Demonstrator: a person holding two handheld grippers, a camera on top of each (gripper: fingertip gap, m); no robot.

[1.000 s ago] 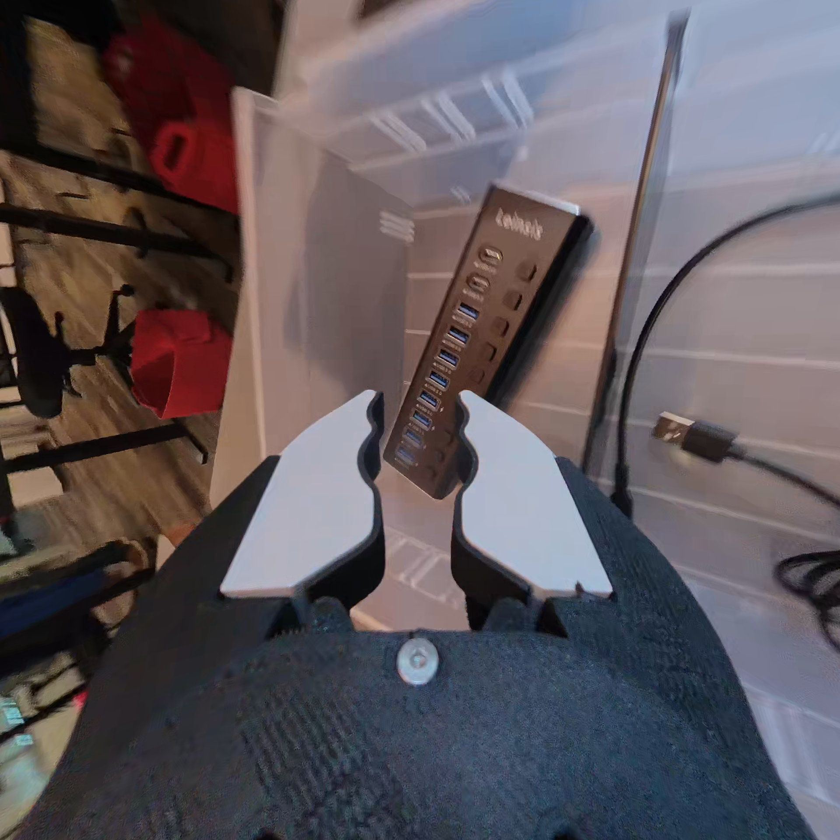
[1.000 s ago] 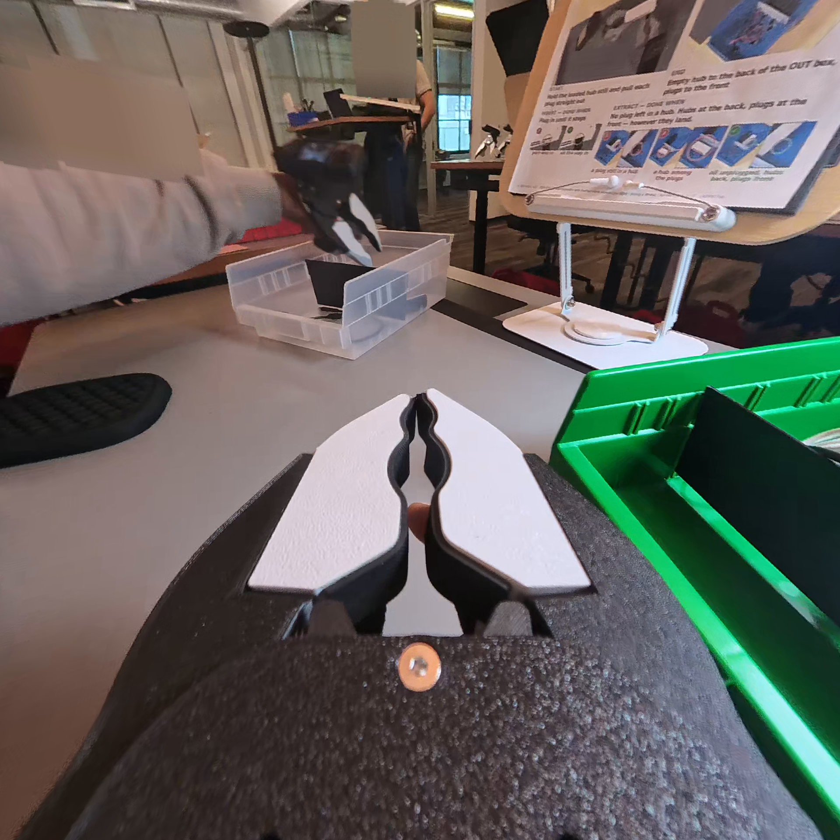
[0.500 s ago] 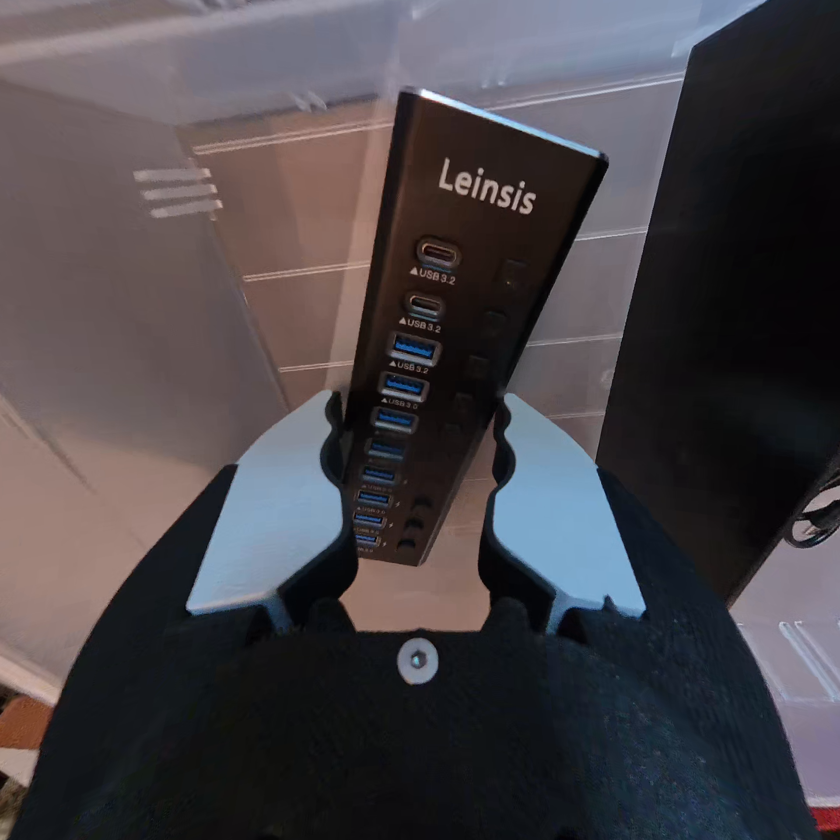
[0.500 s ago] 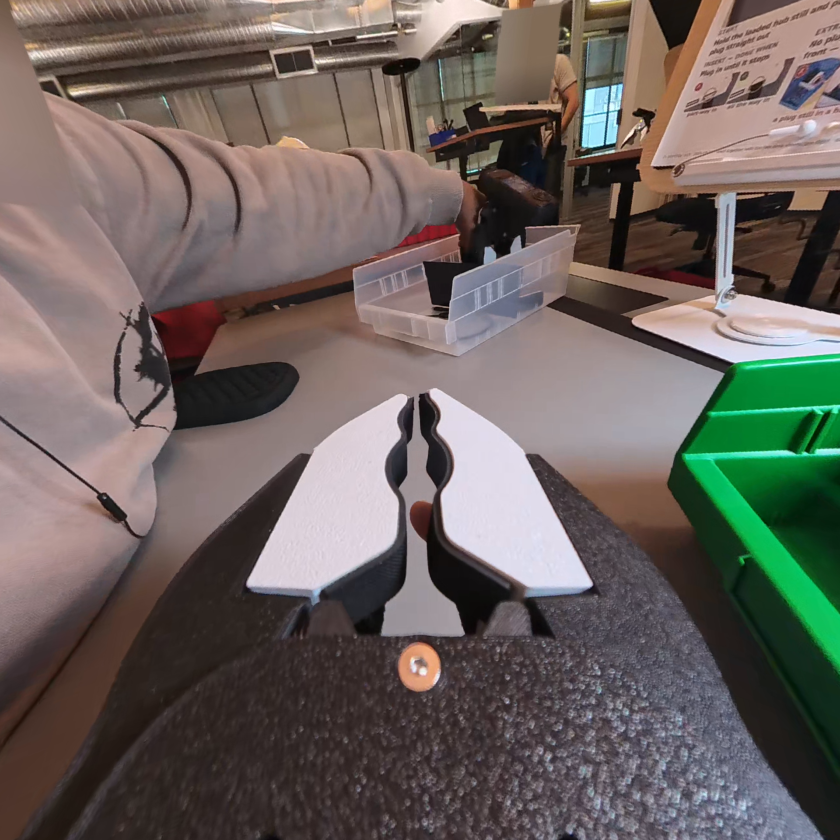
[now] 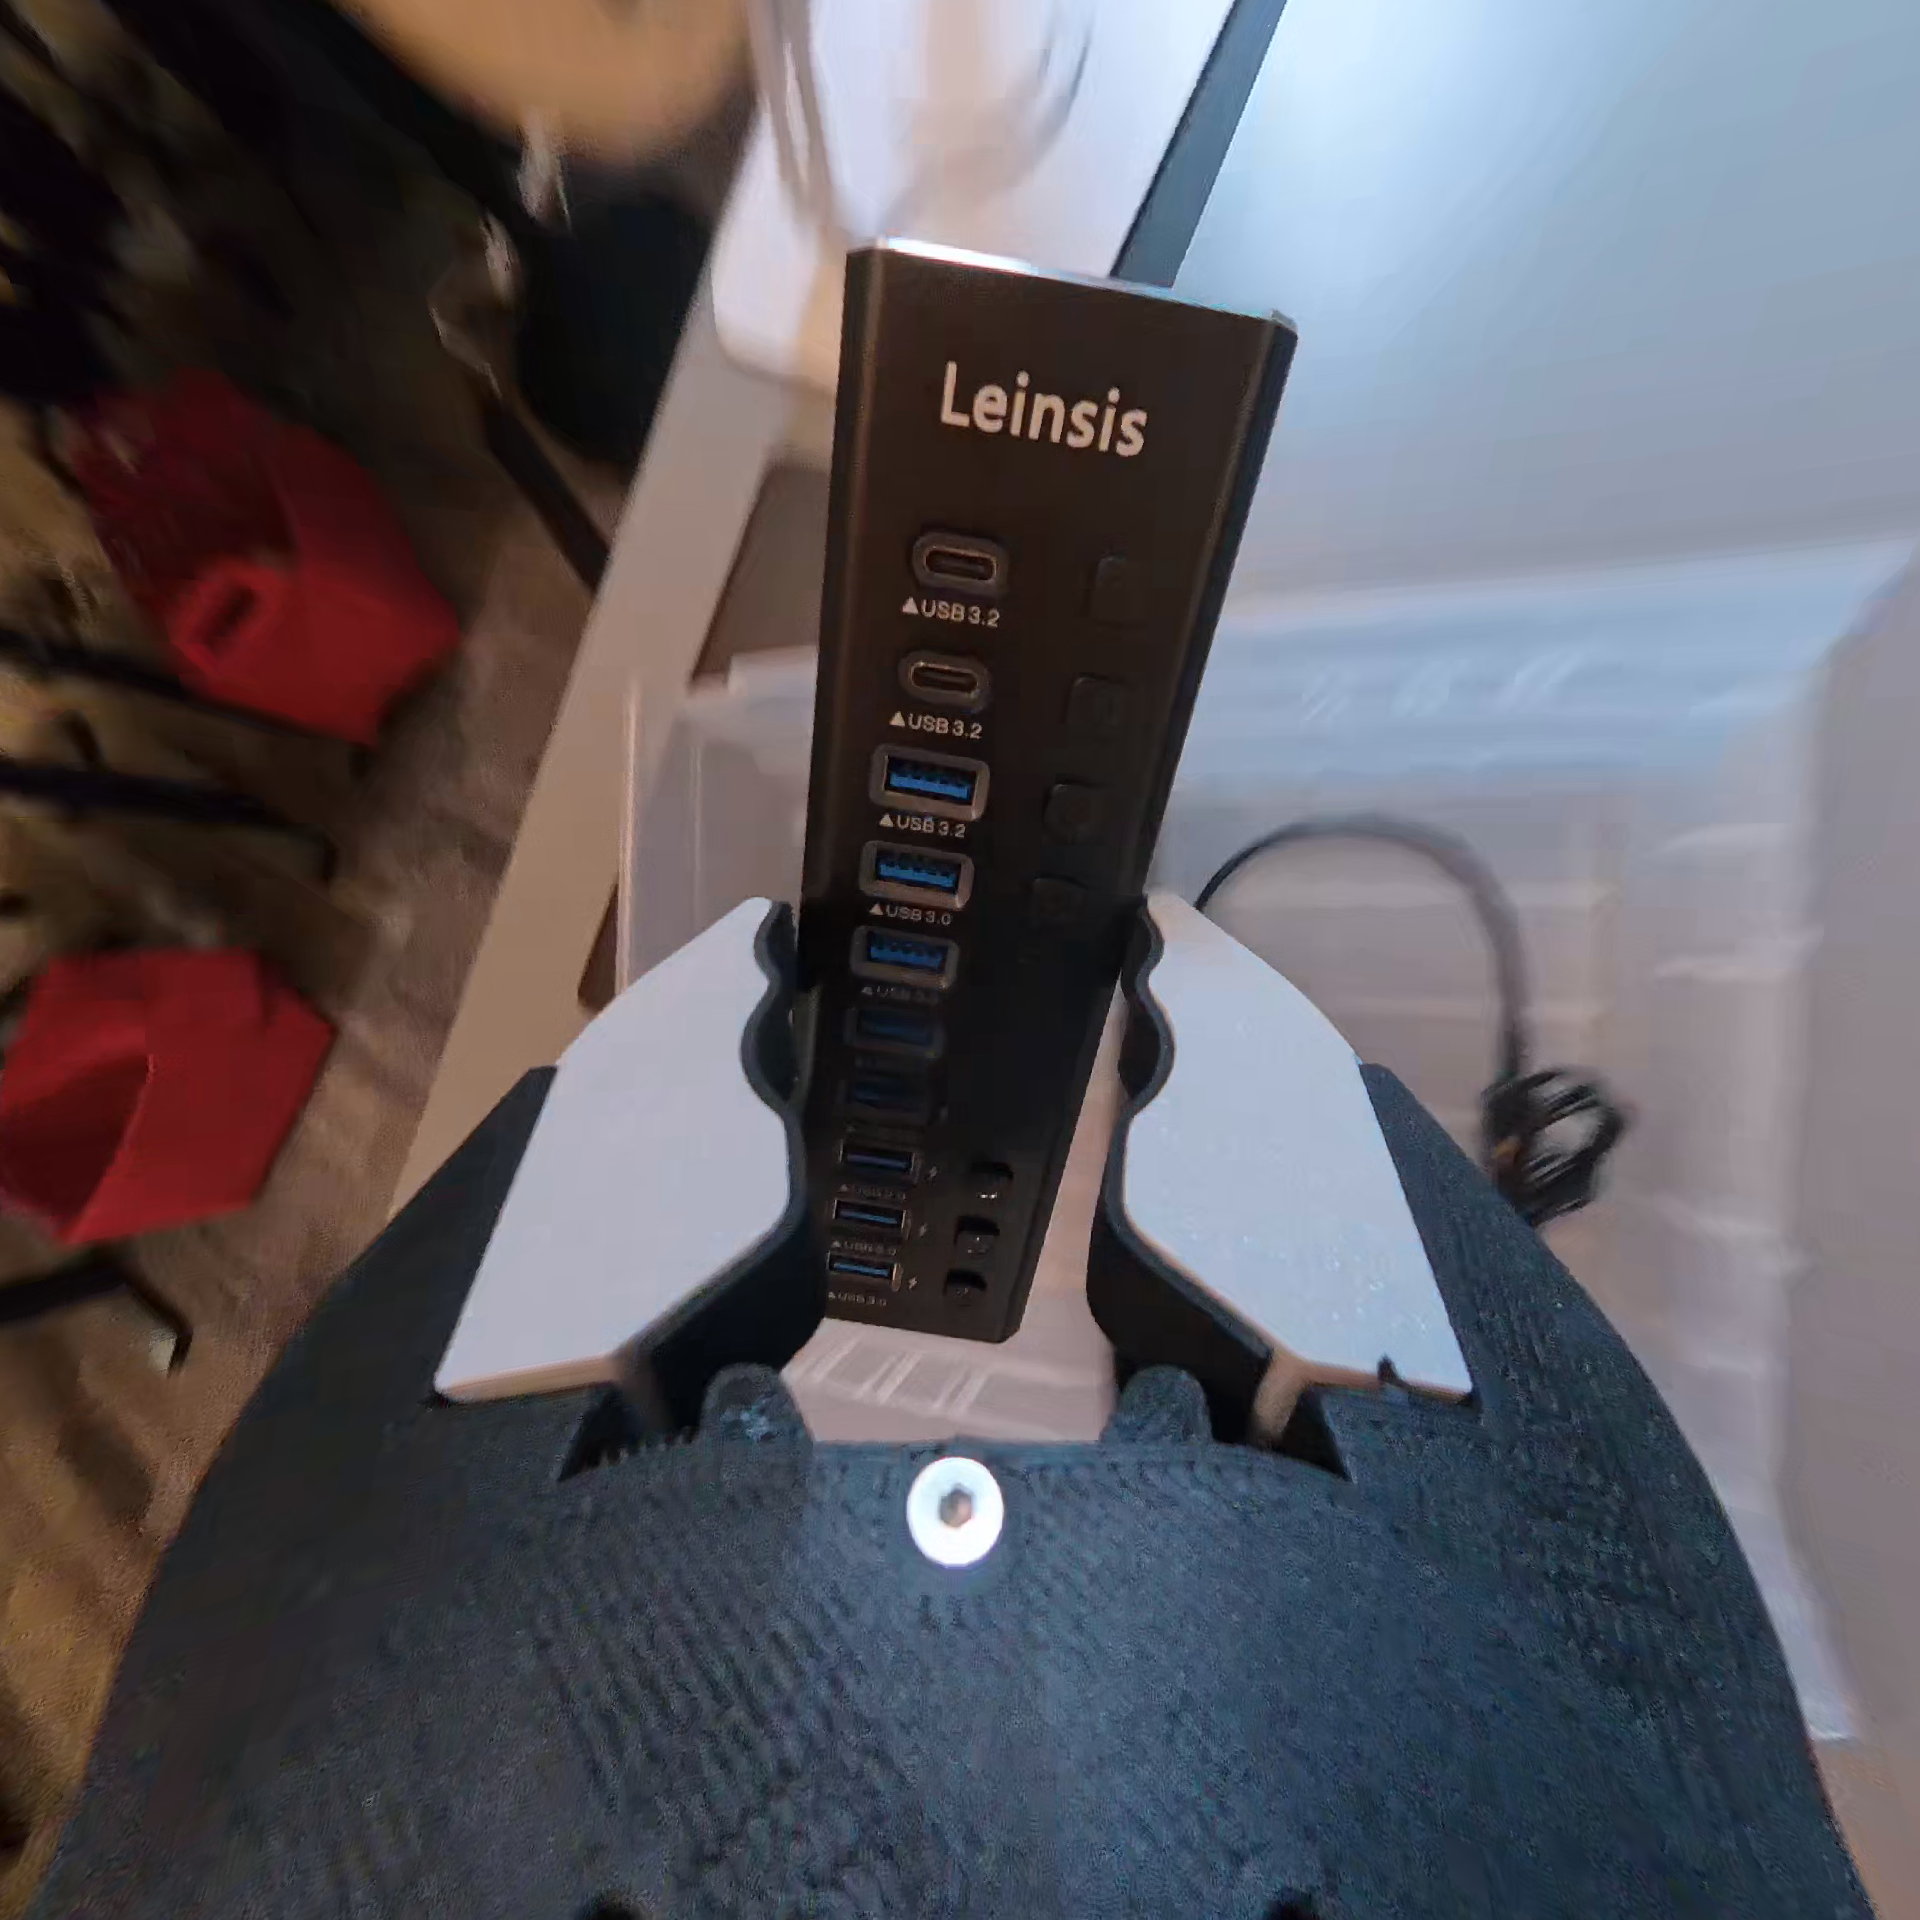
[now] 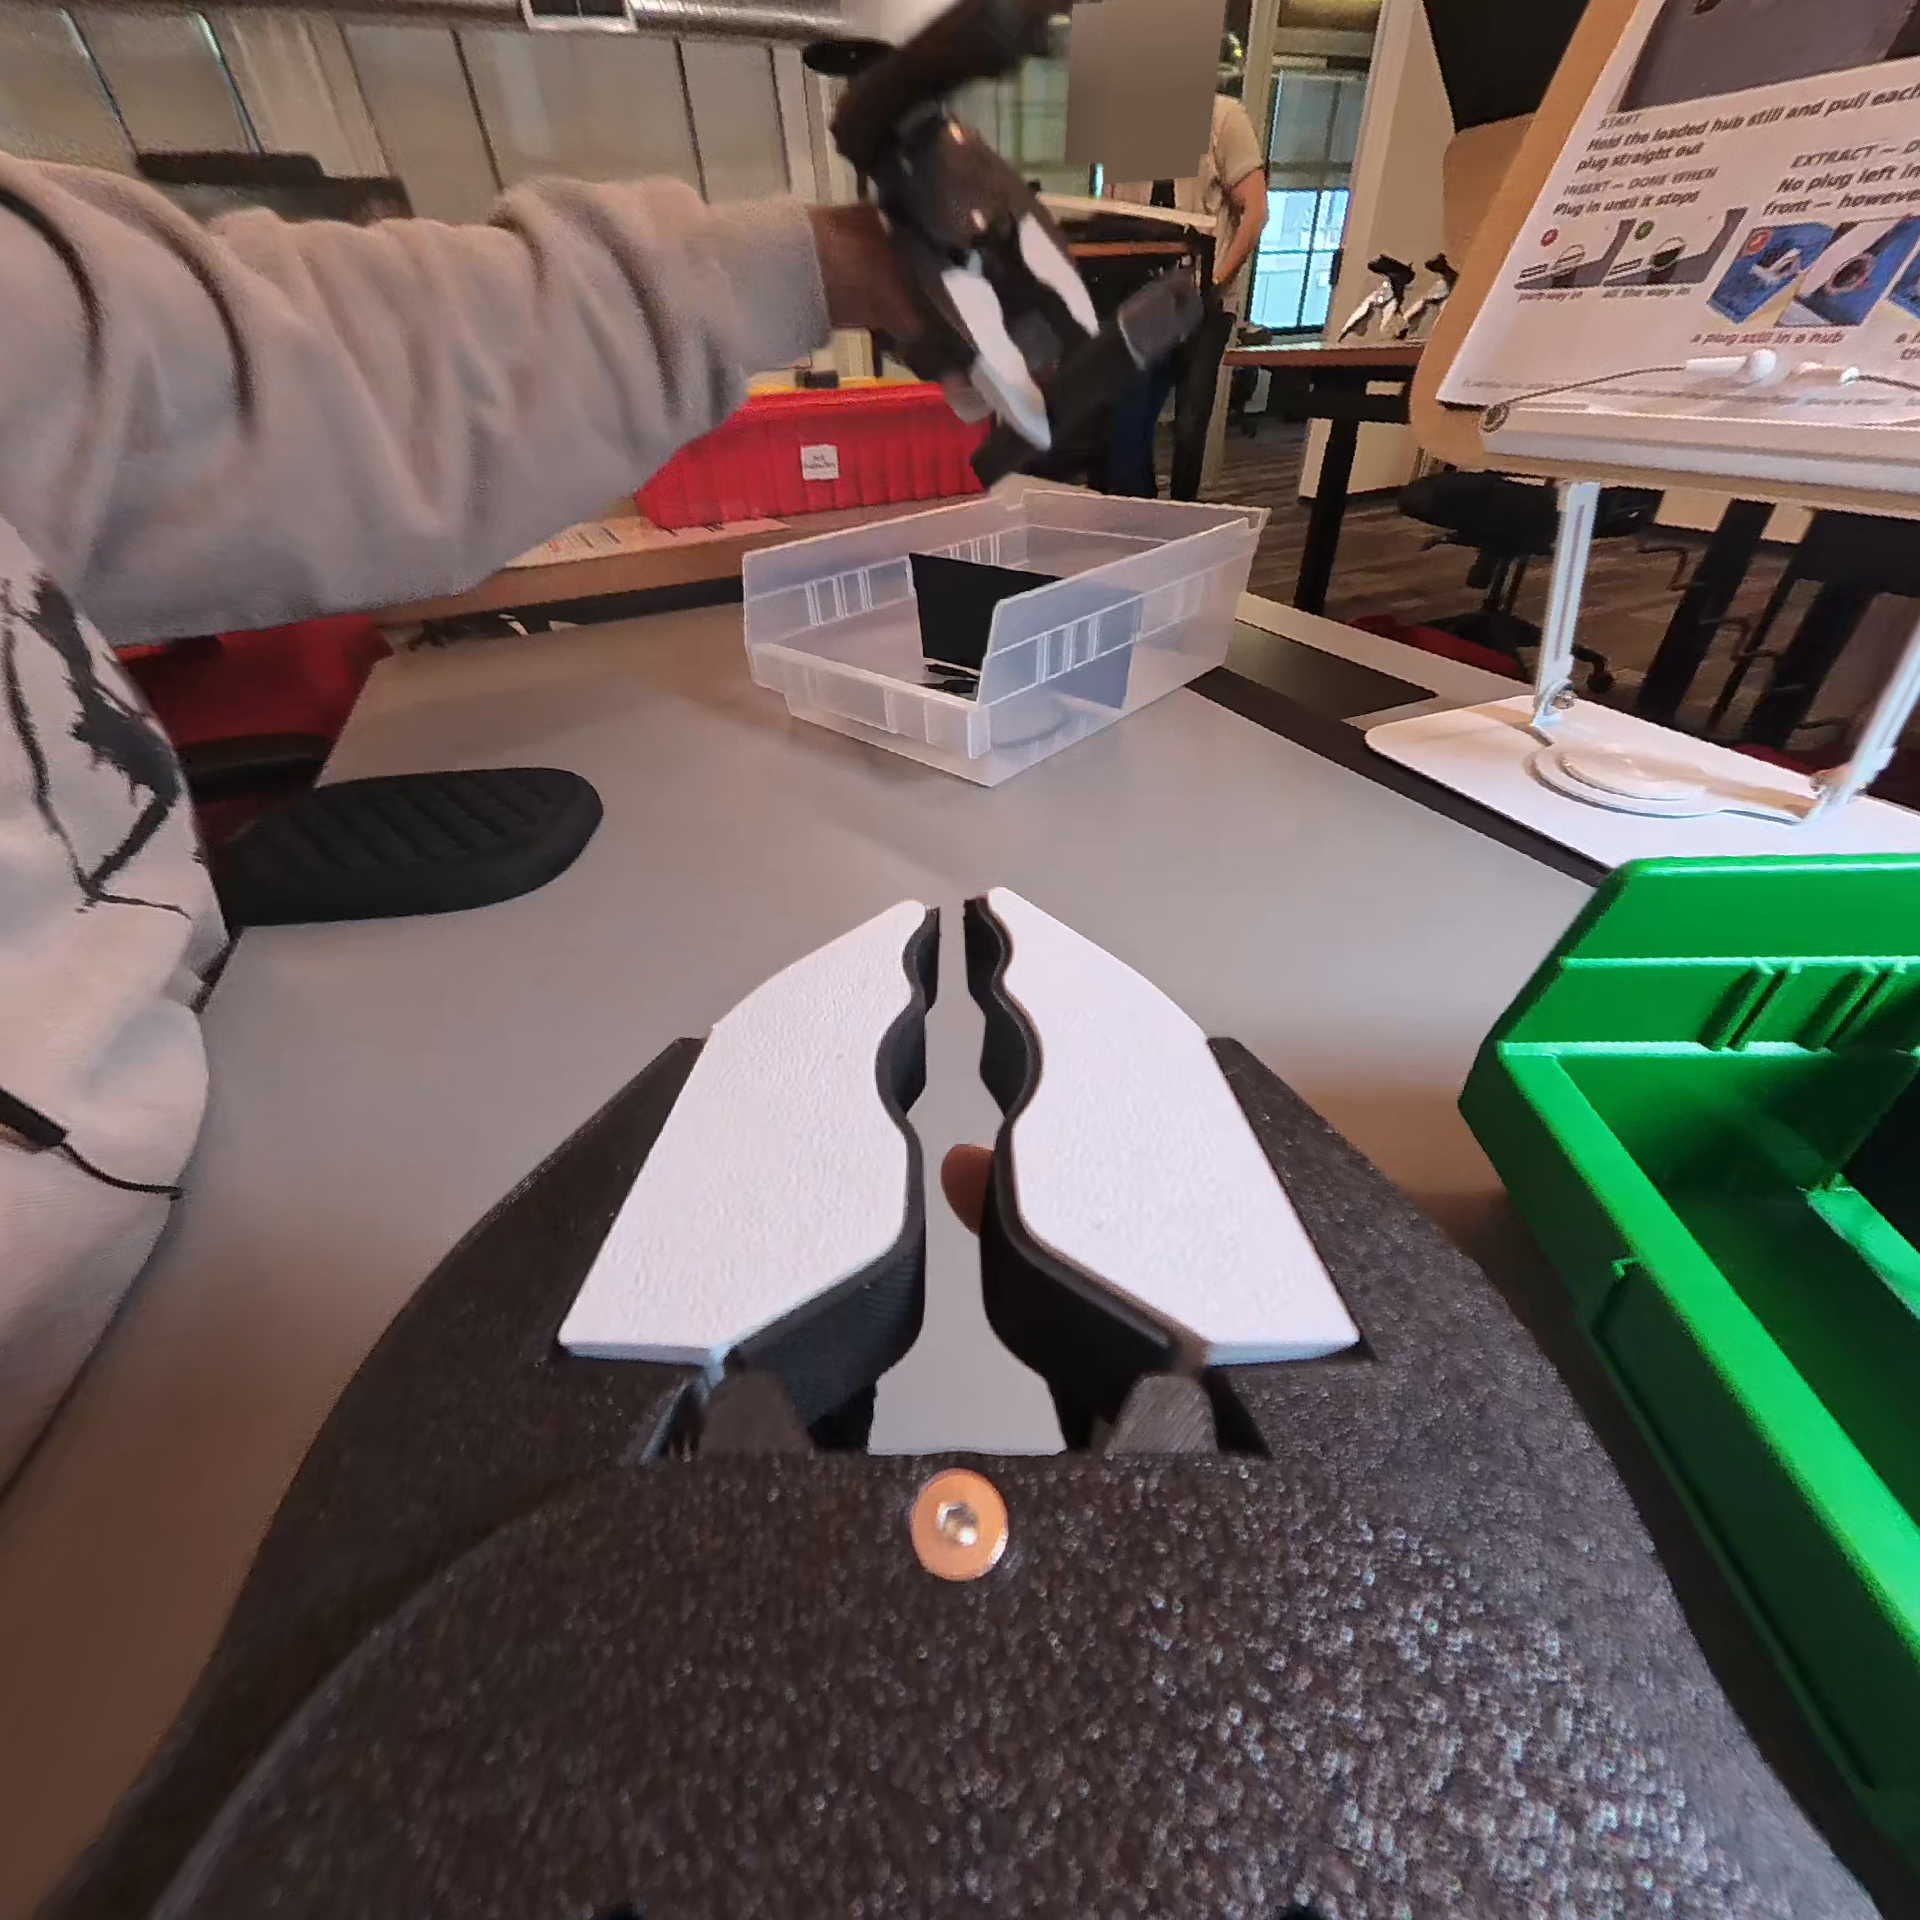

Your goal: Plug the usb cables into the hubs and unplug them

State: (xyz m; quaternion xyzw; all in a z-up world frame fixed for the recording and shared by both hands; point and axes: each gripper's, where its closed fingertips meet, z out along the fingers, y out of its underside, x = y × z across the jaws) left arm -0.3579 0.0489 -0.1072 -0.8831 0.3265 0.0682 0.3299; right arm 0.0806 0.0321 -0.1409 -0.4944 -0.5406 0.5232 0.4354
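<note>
At frame centre of the left wrist view, the left gripper (image 5: 961,935) pinches the black hub (image 5: 1023,748), seemingly lifted above the clear bin (image 6: 997,634) for plugging; the right gripper (image 6: 954,914) waits, pressed nearly together, empty.

Your left gripper (image 5: 961,925) holds the hub (image 5: 1023,790) upright at frame centre, its two fingers closed on the hub's lower sides. Below and to the right lies the bin (image 5: 1558,748), with a cable (image 5: 1496,966) coiled inside it. In your right wrist view, the right gripper (image 6: 954,914) sits low at centre over the table (image 6: 1195,883); the bin (image 6: 997,634) stands beyond it, the left gripper (image 6: 997,332) raised above that bin, and a second bin (image 6: 1704,1122) at lower right.
</note>
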